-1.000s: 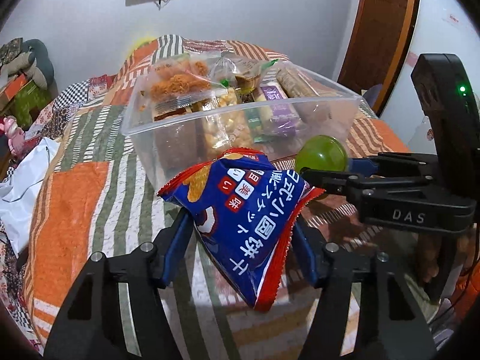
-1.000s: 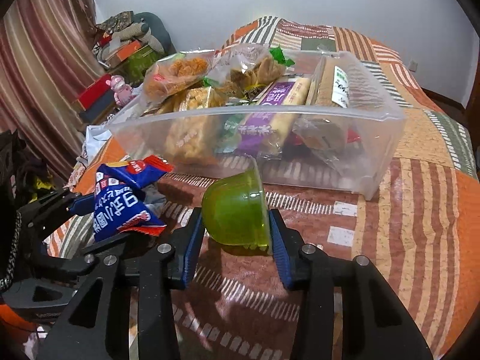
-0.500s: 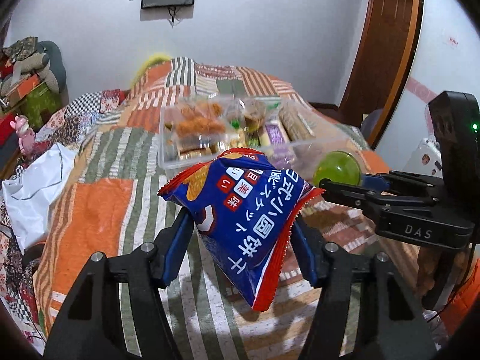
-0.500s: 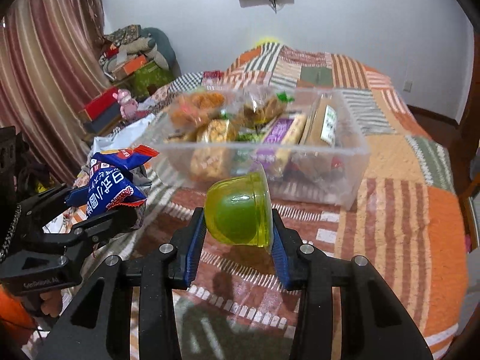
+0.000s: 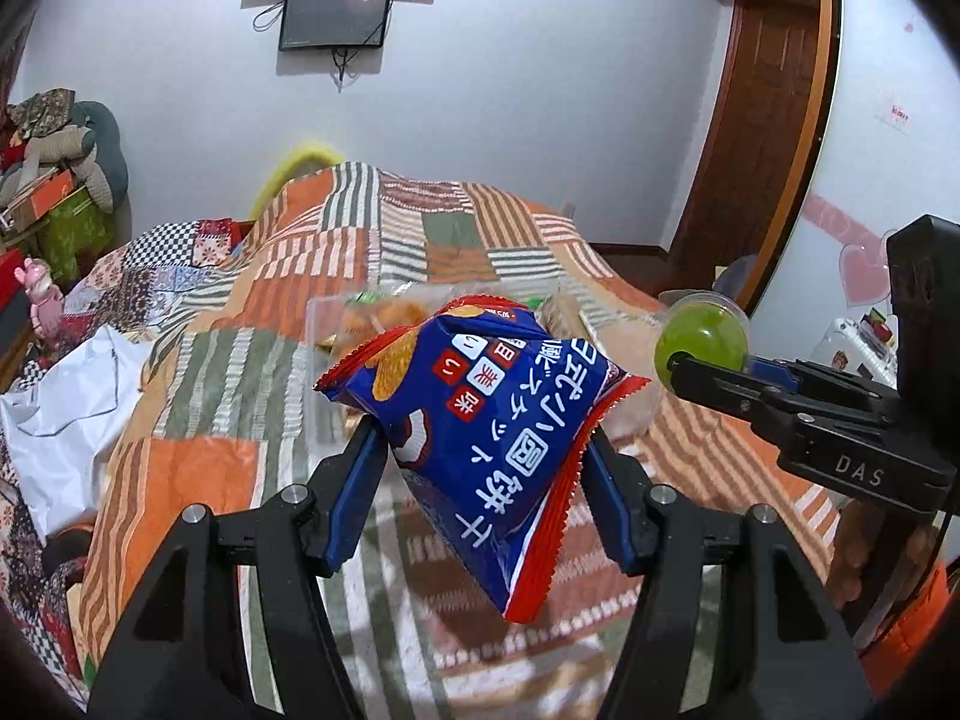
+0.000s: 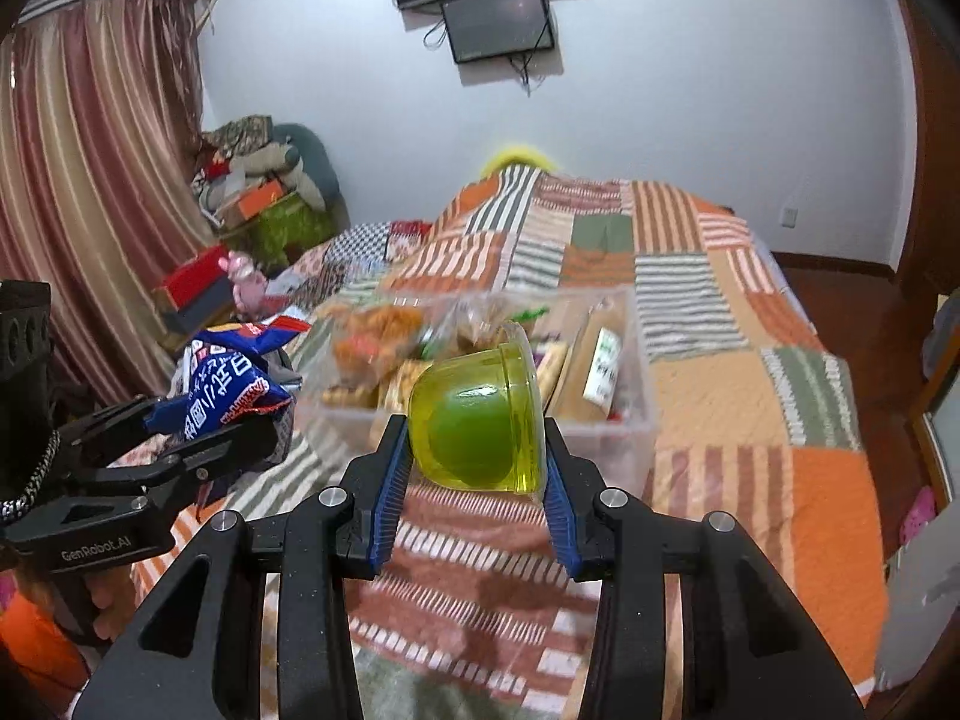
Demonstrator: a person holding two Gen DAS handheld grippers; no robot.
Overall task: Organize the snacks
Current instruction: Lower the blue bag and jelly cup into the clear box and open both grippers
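My left gripper point(image 5: 480, 456) is shut on a blue snack bag with red edges point(image 5: 492, 420) and holds it in the air; the bag also shows in the right wrist view point(image 6: 231, 384). My right gripper point(image 6: 477, 462) is shut on a green jelly cup point(image 6: 480, 420), which also shows in the left wrist view point(image 5: 702, 339). A clear plastic bin point(image 6: 624, 420) with several snack packs stands on the bed beyond both grippers. In the left wrist view the bag hides most of the bin point(image 5: 312, 372).
The bin sits on a striped patchwork quilt point(image 6: 750, 372). A white bag point(image 5: 66, 420) lies at the bed's left. Piled boxes and clothes point(image 6: 258, 192) stand by the curtain. A wooden door point(image 5: 762, 120) is at the right.
Both grippers have risen and pulled back from the bin, which now looks smaller and farther off. Each still holds its snack.
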